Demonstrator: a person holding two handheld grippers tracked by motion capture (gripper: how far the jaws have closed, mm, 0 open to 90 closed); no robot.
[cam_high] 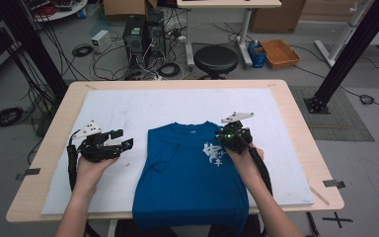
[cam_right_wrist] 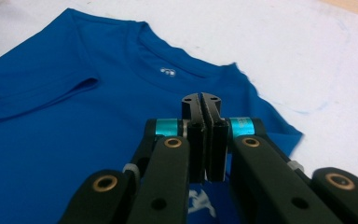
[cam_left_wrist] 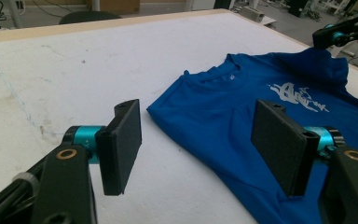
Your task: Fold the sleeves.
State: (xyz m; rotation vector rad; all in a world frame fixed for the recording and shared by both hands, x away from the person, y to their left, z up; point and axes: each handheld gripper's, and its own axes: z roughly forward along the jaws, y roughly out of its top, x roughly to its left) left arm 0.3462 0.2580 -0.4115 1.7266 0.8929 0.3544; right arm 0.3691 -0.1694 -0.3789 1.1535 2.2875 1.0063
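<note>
Blue shirt (cam_high: 190, 173) flat mid-table, hem at near edge, collar far. Left gripper (cam_high: 123, 139) jaws apart, empty, left of shirt. Right gripper (cam_high: 225, 134) clamped on right sleeve fabric, likely mid-fold; next: carry sleeve inward, release.

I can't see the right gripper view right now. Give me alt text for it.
The right hand-held gripper, jaws shut together, points along a blue T-shirt lying flat on a white table cover. The shirt's collar lies just beyond the jaw tips, and part of a white print shows beneath the jaws. Whether cloth is pinched between them cannot be told.
</note>
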